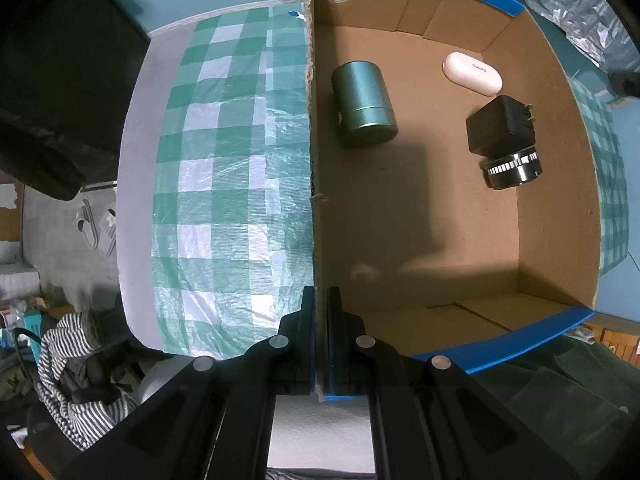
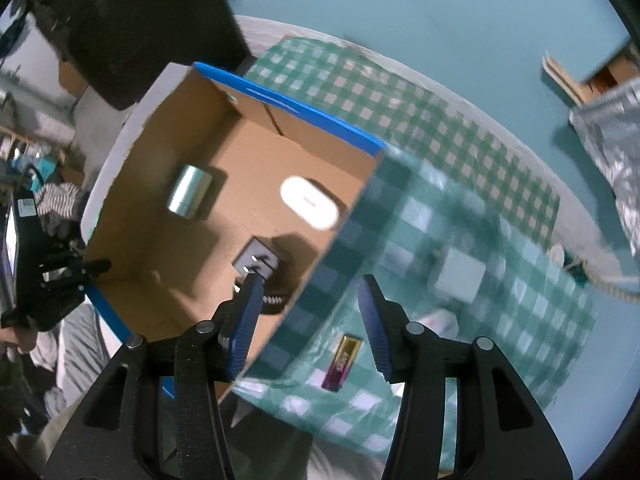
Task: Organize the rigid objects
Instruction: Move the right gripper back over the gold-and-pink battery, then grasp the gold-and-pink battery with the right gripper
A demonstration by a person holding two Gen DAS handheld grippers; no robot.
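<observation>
Left gripper (image 1: 318, 344): its jaws were clamped on the left wall of the cardboard box (image 1: 560, 184), near that wall's near corner, pinning it in place.
Inside the box: from left to right lay a green canister (image 1: 364, 106) on its side, a white case (image 1: 472, 73), a black plug adapter (image 1: 500, 126) and, touching it, a ringed lens-like piece (image 1: 514, 170).
Right gripper (image 2: 310, 312): its jaws stood partly apart with nothing between them, straddling the box's right wall from above.
Next thing: a small gold and magenta bar (image 2: 343, 362), probably a lighter though blur made that unsure, lay on the checked cloth (image 2: 500, 264) of the table, just outside the box's right wall.
Key relation: the bar lay just below the jaws in the right wrist view, nearer the right one, its long axis running almost along the gripper's fingers; the right gripper was the free one.
Views: only the right wrist view showed the bar; only the left showed the clamp on the wall.
</observation>
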